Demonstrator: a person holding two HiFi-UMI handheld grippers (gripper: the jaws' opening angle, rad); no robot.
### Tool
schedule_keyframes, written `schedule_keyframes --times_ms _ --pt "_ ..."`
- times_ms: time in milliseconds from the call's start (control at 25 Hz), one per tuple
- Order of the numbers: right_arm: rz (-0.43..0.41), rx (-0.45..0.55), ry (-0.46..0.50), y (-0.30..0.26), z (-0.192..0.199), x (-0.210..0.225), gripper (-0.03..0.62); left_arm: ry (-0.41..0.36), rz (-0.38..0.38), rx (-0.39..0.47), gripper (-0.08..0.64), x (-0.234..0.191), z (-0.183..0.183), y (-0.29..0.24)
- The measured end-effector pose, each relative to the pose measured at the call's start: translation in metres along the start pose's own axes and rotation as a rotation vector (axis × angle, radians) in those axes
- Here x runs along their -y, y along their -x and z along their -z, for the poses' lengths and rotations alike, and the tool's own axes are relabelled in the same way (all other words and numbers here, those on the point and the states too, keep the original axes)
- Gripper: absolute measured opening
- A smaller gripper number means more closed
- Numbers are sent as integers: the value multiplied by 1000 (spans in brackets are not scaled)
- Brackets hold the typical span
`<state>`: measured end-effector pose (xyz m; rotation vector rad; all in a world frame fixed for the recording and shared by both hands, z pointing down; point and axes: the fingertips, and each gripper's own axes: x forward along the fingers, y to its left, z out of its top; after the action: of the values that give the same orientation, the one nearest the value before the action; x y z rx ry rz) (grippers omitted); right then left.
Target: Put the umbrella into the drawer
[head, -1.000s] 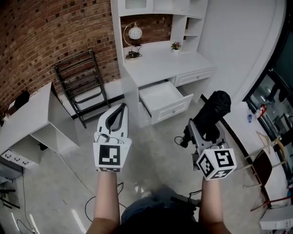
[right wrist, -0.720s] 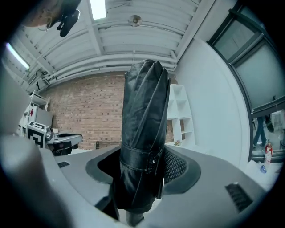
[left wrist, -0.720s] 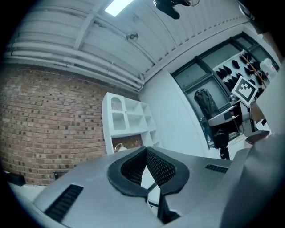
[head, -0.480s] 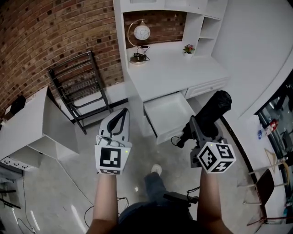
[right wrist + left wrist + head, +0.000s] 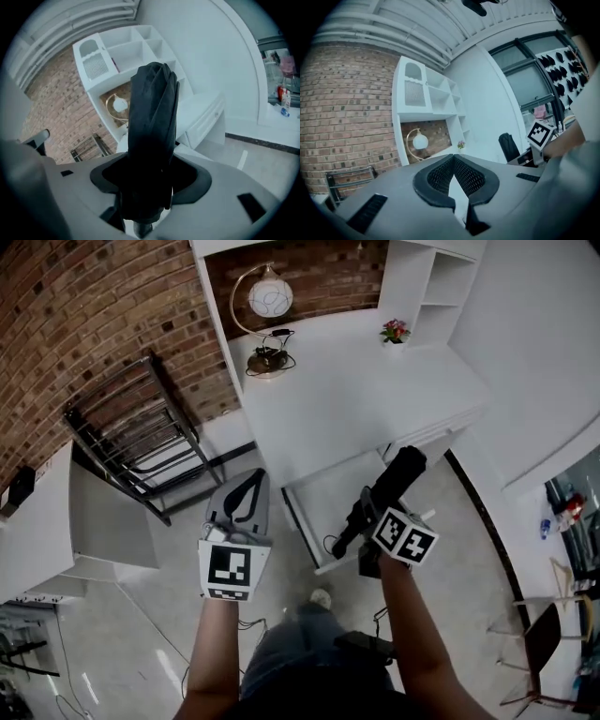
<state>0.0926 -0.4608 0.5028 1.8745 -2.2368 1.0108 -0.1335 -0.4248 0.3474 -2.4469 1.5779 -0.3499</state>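
A folded black umbrella [image 5: 389, 486] is clamped in my right gripper [image 5: 375, 514], lying slantwise with its far end up and right. It hangs over the open white drawer [image 5: 319, 491] under the desk; the drawer's inside looks bare. In the right gripper view the umbrella [image 5: 152, 117] rises from between the jaws of the right gripper [image 5: 149, 180] and hides what lies ahead. My left gripper [image 5: 249, 480] floats left of the drawer with its tips together and nothing in it. In its own view the left gripper [image 5: 453, 159] points level at the desk's shelves.
The white desk [image 5: 347, 390] carries a globe lamp [image 5: 267, 296] and a small flower pot [image 5: 395, 331]. A black metal rack [image 5: 131, 442] leans on the brick wall at left, beside a white cabinet [image 5: 56, 512]. A chair [image 5: 544, 634] stands at lower right.
Both grippers have come much nearer the desk. The right one rolled, dipped and swung left with the umbrella, which now hangs over the open drawer. The left gripper stayed shut.
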Motion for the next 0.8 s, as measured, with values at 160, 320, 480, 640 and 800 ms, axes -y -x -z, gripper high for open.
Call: schedule_keyframes --times_ms 160,320,480,640,800 --pt "126 -180 -84 -64 46 43 255 18 25 -46 -2 -5 25 -41" --pt "220 -319 -94 -113 85 72 255 5 87 -85 -2 -7 48 -85" --pt "301 -433 -70 -154 119 94 255 -15 162 -119 -2 -12 73 -130" --pt "377 -531 -108 -191 150 118 255 -38 240 -139 -2 -16 90 -178" --pt "422 -589 -189 -217 175 140 256 -34 315 -140 -2 -13 103 -219"
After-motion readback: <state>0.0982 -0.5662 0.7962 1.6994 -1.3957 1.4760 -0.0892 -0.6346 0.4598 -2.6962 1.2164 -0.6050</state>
